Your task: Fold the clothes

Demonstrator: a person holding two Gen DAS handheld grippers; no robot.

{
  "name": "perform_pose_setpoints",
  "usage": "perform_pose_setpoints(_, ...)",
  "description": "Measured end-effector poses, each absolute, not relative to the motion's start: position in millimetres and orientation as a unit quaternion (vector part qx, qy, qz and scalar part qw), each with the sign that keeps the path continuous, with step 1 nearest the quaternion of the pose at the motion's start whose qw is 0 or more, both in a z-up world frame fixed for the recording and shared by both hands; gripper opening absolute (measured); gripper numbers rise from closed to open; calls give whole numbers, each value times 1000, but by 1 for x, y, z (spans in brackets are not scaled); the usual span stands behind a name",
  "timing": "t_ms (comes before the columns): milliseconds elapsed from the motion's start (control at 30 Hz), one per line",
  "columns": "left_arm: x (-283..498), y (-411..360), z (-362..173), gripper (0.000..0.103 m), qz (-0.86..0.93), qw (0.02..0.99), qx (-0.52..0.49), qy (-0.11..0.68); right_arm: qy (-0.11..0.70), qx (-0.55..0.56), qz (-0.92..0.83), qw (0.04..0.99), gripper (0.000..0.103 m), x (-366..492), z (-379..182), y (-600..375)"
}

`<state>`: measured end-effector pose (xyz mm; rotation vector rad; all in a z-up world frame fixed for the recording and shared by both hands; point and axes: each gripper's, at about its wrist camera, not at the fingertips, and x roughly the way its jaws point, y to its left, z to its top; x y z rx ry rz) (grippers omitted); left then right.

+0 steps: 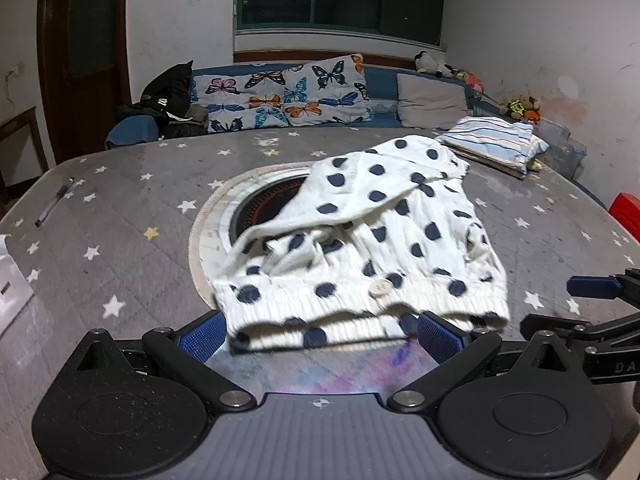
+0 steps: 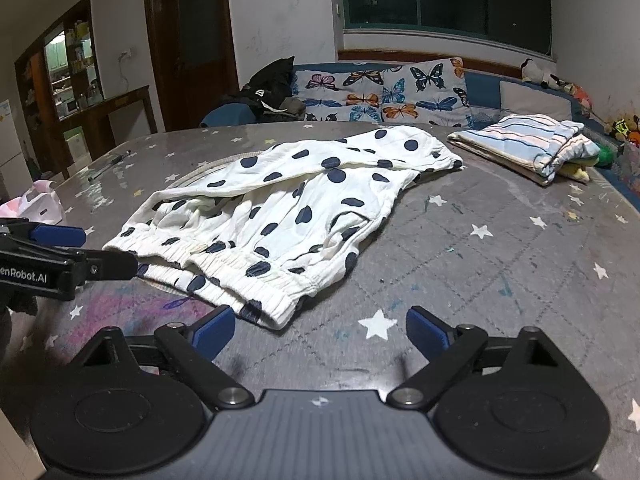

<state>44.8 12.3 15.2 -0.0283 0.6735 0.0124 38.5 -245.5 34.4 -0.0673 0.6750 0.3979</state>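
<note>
Left wrist view takes in a wide table (image 1: 120, 208) under a grey cloth printed with white stars, with a round opening (image 1: 264, 208) set in its middle. White polka-dot shorts (image 1: 380, 232) lie across that opening, one leg folded over the other, the elastic waistband (image 1: 360, 312) at the near edge. A stack of folded striped clothes (image 1: 496, 140) sits farther back to the right, well apart from the shorts. The left gripper (image 1: 320, 338) hangs just in front of the waistband, its blue fingers (image 1: 202, 336) spread wide, with the band's edge lying between them; whether they touch the cloth cannot be told. In the right wrist view the right gripper (image 2: 320, 334) hovers over bare table beside the shorts' right corner, its fingers (image 2: 426, 332) also spread wide and holding nothing. A pen (image 1: 54, 202) lies near the table's far left edge. A small white button (image 1: 380, 286) shows on the waistband.
</note>
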Motion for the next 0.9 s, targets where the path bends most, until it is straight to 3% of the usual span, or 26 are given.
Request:
perform_pose_setpoints(233, 69, 30, 18, 101, 35, 944, -7, 328, 337, -24, 199, 920, 85, 56, 34, -241)
perform_pose_setpoints(467, 92, 47, 7, 90, 34, 935, 3, 352, 359, -3, 208, 910, 72, 77, 28, -236)
perform_pose_setpoints(767, 106, 62, -8, 69, 0, 922, -22, 388, 373, 1, 216, 903, 52, 87, 20, -228)
perform_pose_setpoints(833, 106, 61, -8, 59, -7, 922, -21, 386, 374, 1, 216, 902, 47, 88, 21, -226)
perform_pose_setpoints(900, 106, 62, -7, 40, -14, 922, -25, 386, 375, 3, 218, 901, 36, 90, 21, -225)
